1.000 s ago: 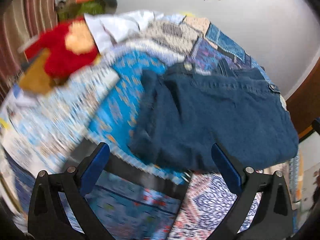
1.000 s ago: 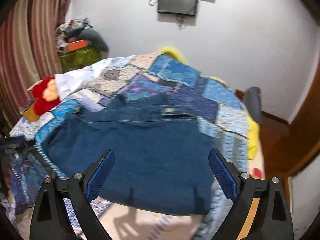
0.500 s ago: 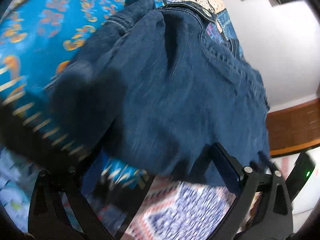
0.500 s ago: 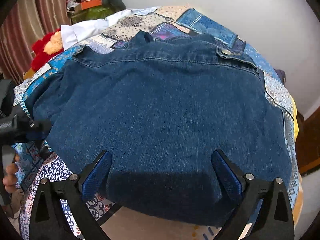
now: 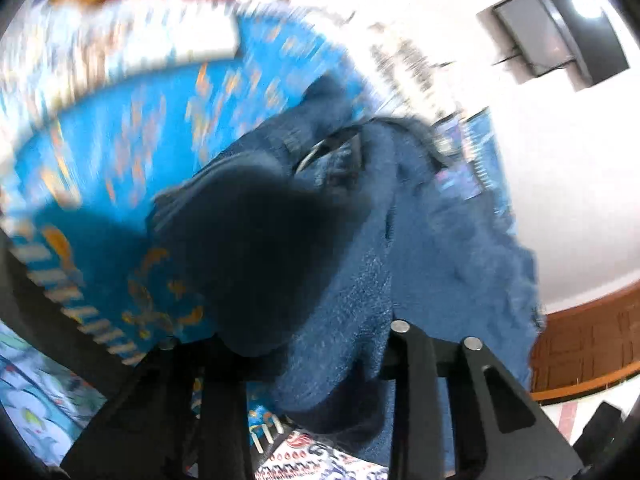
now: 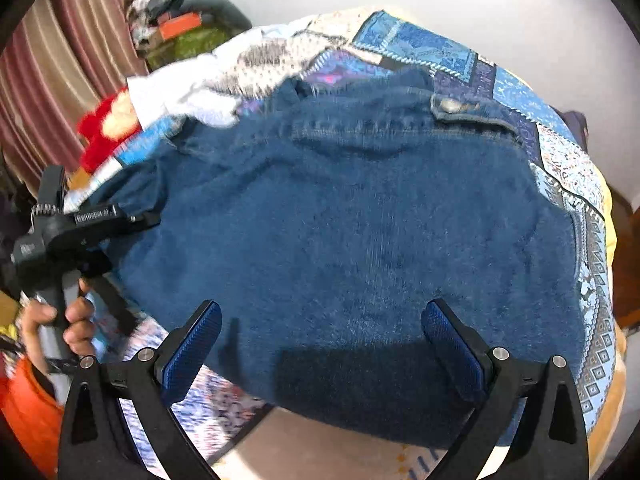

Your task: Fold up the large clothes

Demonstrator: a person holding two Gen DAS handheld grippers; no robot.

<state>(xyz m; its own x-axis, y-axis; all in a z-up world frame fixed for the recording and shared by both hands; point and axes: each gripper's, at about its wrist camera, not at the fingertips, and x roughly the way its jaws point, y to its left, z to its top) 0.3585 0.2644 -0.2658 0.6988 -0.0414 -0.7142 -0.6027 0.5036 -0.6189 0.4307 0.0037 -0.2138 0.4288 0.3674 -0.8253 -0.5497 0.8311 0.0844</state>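
The left gripper has its jaws closing, and a thick bunched fold of the denim jacket sits between its two black fingers, filling the gap so the pads are hidden; the blurred left wrist view does not settle whether the pads already press the cloth. From the right wrist view this same gripper reaches in from the left at the jacket's left edge, its handle gripped by the person's hand. The right gripper stands wide, its blue-padded fingers spread apart over the near hem of the denim jacket, with the cloth lying under and between them and neither pad closed on it. The jacket lies spread across the bed, collar and a metal button at the far side, hem toward the right gripper, its near edge hanging just past the bed's edge. Beneath it is a patchwork quilt in blues, purples and cream. A white garment lies at the jacket's far-left corner, with a red plush toy just beside it. Striped curtains hang at the far left, and a pile of belongings sits against the white wall.
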